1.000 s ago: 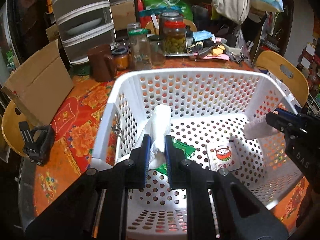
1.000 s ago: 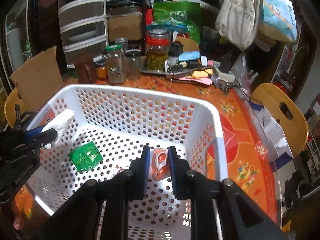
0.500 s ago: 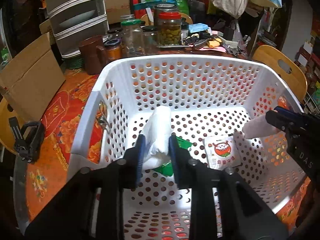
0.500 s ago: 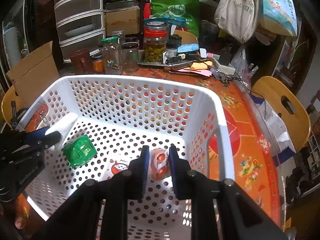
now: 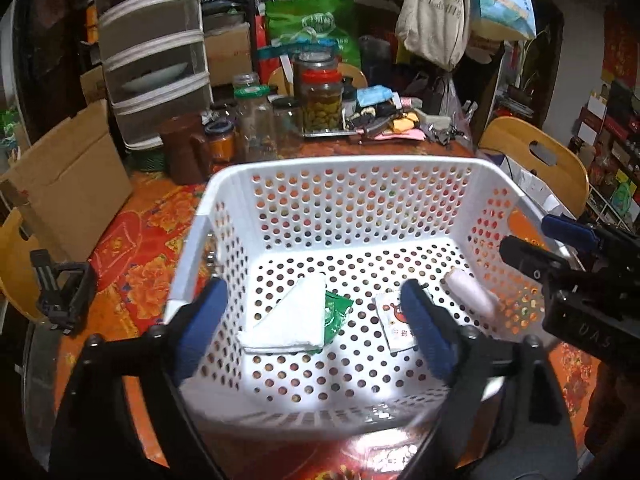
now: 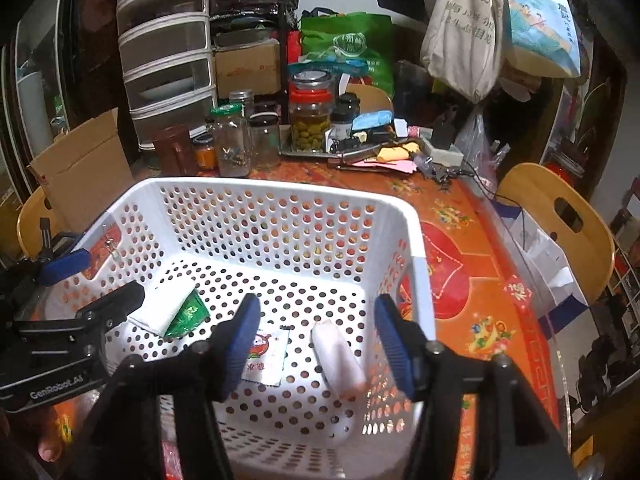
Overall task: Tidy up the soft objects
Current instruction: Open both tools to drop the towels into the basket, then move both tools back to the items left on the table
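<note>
Both grippers stand over the white perforated plastic basket, which sits on the orange floral tablecloth. The left gripper has just been opening; its jaws are spread wide with nothing pressed between the blue pads. The folded white cloth lies flat on the basket floor between and below them, free of contact. Its edge overlaps the green foil packet, so the two rest touching.

The right gripper has likewise just been opening. Its jaws are released, and the pale pink rolled soft item lies on the basket floor between them, near the right wall, apparently untouched by either pad. The white printed sachet with a red cartoon figure lies just beside it, toward the centre.

Judgement: the basket serves as the collecting container, and both items appear deposited there. The spread jaws allow each gripper to lift away without dragging its item.
</note>
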`<control>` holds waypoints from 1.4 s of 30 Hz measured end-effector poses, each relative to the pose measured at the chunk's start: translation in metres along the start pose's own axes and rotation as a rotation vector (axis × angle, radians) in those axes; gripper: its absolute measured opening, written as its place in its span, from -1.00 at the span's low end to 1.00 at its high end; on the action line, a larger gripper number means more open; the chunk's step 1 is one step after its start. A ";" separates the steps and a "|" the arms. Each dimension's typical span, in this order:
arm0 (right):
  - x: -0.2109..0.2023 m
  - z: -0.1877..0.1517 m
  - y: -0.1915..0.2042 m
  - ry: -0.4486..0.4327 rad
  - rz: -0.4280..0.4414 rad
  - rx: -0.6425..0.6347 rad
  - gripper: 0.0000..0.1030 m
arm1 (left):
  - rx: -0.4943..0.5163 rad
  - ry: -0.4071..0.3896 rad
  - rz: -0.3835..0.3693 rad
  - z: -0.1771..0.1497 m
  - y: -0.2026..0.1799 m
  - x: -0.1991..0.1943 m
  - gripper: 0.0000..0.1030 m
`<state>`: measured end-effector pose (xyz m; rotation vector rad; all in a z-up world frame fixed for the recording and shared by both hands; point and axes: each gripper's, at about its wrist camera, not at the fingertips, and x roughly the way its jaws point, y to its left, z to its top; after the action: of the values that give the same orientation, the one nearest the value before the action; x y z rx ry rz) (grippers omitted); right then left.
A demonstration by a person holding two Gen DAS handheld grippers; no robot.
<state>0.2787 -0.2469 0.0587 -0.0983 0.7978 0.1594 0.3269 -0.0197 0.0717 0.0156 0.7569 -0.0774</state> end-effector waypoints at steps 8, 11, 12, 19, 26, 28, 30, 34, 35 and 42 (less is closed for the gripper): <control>-0.039 -0.015 -0.002 -0.056 -0.018 0.002 0.53 | -0.019 -0.046 0.044 -0.023 0.005 -0.053 0.99; -0.052 -0.023 -0.002 -0.074 -0.024 0.001 0.55 | -0.038 -0.046 0.039 -0.037 0.009 -0.072 0.99; -0.056 -0.026 -0.002 -0.078 -0.028 0.000 0.55 | -0.045 -0.047 0.036 -0.042 0.010 -0.077 0.99; -0.080 -0.054 0.001 -0.085 -0.027 0.004 0.57 | -0.068 -0.062 0.014 -0.077 0.017 -0.112 1.00; -0.096 -0.080 0.002 -0.088 -0.013 0.015 0.57 | -0.059 -0.078 0.015 -0.109 0.021 -0.141 1.00; -0.101 -0.089 0.003 -0.093 -0.003 0.020 0.57 | -0.059 -0.077 0.020 -0.120 0.023 -0.147 1.00; -0.104 -0.099 0.004 -0.090 0.006 0.022 0.57 | -0.065 -0.066 0.017 -0.133 0.024 -0.150 1.00; -0.101 -0.129 0.003 -0.044 0.025 0.035 0.57 | -0.077 -0.027 -0.009 -0.162 0.024 -0.145 1.00; -0.099 -0.136 0.003 -0.034 0.032 0.036 0.57 | -0.078 -0.015 -0.019 -0.170 0.022 -0.142 1.00; -0.079 -0.179 0.014 0.048 0.079 0.030 0.57 | -0.070 0.077 -0.076 -0.208 -0.001 -0.113 1.00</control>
<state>0.0958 -0.2674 -0.0092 -0.0420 0.8522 0.2200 0.1028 -0.0045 -0.0017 -0.0773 0.8372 -0.1234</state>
